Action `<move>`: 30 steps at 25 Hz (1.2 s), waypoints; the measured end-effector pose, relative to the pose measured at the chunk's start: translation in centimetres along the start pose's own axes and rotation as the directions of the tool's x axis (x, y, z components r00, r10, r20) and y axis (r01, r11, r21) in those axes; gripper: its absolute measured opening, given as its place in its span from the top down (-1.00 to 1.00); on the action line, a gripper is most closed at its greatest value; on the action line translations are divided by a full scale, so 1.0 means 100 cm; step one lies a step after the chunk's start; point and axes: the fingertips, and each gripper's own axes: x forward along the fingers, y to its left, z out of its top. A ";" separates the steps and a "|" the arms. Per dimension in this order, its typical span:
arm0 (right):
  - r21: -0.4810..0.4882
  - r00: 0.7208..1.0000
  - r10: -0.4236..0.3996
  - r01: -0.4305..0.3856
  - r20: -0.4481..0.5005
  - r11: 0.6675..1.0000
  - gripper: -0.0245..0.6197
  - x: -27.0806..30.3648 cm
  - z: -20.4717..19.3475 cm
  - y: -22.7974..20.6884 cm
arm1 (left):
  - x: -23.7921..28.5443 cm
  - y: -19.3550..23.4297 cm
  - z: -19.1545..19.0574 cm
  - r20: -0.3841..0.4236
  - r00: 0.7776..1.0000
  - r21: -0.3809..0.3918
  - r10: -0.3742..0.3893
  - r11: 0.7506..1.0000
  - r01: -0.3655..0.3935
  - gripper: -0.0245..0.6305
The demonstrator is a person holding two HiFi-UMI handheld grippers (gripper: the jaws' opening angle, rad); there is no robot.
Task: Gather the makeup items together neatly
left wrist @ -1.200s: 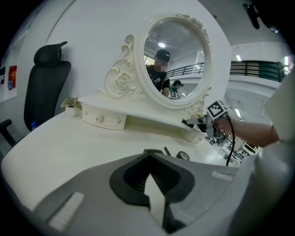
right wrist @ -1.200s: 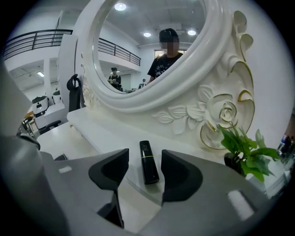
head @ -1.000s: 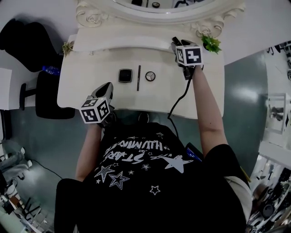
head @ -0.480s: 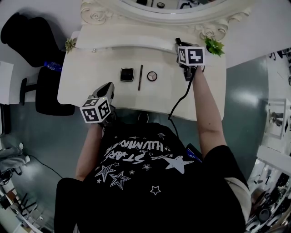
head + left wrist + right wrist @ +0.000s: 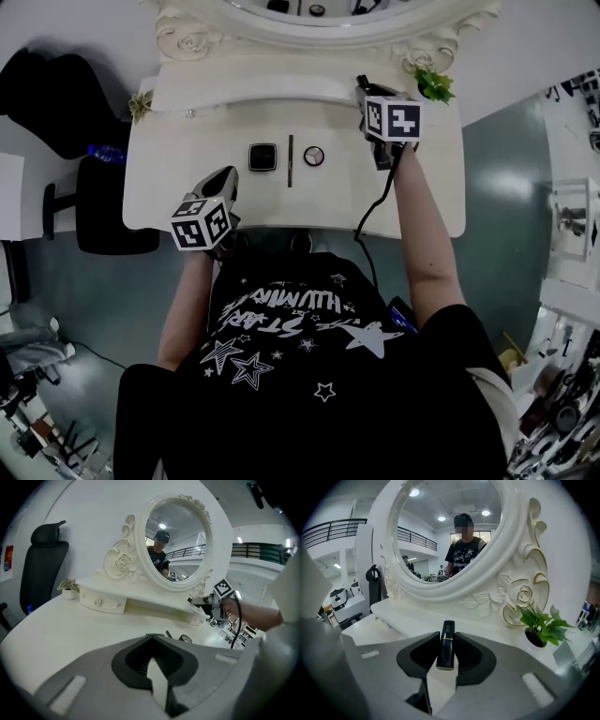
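A black lipstick tube (image 5: 446,645) stands between the jaws of my right gripper (image 5: 446,638), which have just been closing and are now shut on it. In the head view this right gripper (image 5: 364,89) is at the right end of the vanity's raised shelf (image 5: 272,80). On the white tabletop (image 5: 187,187) lie a square black compact (image 5: 262,157), a dark pencil (image 5: 290,160) and a round compact (image 5: 314,156) in a row. My left gripper (image 5: 225,180) hovers at the front edge, left of them, shut and empty (image 5: 152,639).
An ornate white oval mirror (image 5: 176,538) rises behind the shelf. Small potted plants stand at the left end (image 5: 139,98) and right end (image 5: 541,627). A black chair (image 5: 103,192) stands left of the table. A black cable (image 5: 375,202) trails from the right gripper.
The right gripper has lifted slightly with the lipstick near the shelf's right end. The left gripper and the items on the tabletop have stayed put.
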 end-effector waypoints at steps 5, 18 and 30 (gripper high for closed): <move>0.035 0.999 -0.035 0.035 0.019 0.999 0.52 -0.019 -0.014 0.013 | 0.007 0.002 0.003 -0.029 0.998 0.024 -0.049 0.998 0.050 0.92; 0.148 0.991 -0.134 0.129 0.020 0.981 0.52 -0.035 -0.062 0.038 | 0.009 0.008 0.005 -0.094 0.986 0.087 -0.136 0.986 0.144 0.92; 0.192 0.982 -0.156 0.174 -0.105 0.966 0.52 -0.021 -0.127 0.061 | 0.011 0.019 0.002 -0.131 0.977 0.090 -0.167 0.980 0.180 0.92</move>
